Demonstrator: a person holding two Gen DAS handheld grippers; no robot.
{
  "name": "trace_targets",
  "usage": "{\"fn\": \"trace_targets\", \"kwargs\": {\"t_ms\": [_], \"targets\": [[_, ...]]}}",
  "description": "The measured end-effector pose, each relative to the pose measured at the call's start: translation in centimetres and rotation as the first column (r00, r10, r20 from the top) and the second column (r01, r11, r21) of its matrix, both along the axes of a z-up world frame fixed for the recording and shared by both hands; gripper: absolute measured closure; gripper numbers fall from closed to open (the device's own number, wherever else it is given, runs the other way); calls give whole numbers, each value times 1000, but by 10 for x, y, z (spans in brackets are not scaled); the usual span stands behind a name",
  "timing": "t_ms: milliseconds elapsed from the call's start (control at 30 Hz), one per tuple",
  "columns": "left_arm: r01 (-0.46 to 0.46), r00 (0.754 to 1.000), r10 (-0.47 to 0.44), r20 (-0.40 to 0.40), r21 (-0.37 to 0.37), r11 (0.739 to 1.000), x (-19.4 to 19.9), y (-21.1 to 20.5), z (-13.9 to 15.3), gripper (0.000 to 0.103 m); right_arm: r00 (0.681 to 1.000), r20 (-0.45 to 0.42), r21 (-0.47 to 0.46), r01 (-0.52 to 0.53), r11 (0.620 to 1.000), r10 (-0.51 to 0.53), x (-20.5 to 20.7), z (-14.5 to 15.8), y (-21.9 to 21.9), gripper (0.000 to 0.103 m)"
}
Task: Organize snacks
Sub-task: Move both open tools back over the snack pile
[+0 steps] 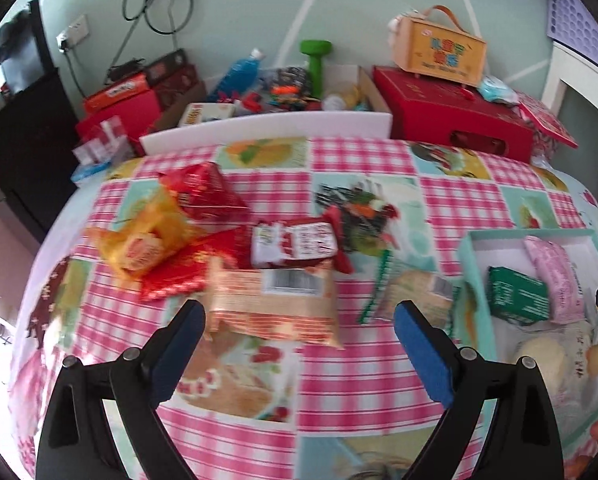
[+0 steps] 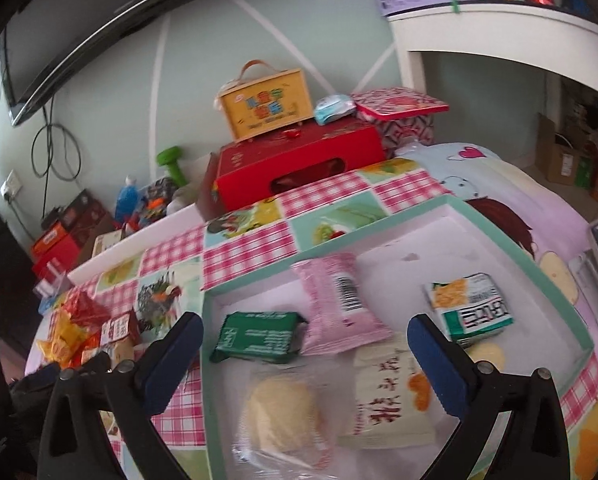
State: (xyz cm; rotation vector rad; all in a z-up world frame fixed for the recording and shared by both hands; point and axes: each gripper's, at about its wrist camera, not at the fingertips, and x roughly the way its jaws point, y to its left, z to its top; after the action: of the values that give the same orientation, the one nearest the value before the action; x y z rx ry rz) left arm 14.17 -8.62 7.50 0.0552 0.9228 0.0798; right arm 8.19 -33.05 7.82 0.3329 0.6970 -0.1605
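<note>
Right wrist: teal box rim (image 2: pixel 387 227) near gripper (image 2: pixel 305 332)

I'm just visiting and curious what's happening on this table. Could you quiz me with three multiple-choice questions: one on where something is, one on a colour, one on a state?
1. Where does the dark green packet lie?
A. Inside the mint-rimmed box
B. On the red gift box
C. On the floor

2. What colour is the dumbbell by the wall?
A. Blue
B. Green
C. Yellow

3. How does the right gripper stand?
A. Shut on a pink packet
B. Shut on nothing
C. Open, holding nothing

Answers: 1 A, it rests on the box's white floor beside the pink packet. 2 B, it is bright green. 3 C, its blue pads stand wide apart above the snacks.
</note>
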Motion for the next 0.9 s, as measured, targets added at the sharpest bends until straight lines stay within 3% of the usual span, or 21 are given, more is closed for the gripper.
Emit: {"fn": "trace_targets", "kwargs": {"t_ms": [300,633,900], "targets": [[-76,997,75,32,15,997,-10,40,10,8,993,-25,4,-112,994,112,11,-3,43,0],[-177,984,178,31,-8,984,-14,86,10,8,973,-29,-78,-232,970,231,19,-8,100,0],[-199,980,200,-3,-106,974,-11,107,0,8,940,-54,-101,-341,935,337,25,-20,144,3]]}}
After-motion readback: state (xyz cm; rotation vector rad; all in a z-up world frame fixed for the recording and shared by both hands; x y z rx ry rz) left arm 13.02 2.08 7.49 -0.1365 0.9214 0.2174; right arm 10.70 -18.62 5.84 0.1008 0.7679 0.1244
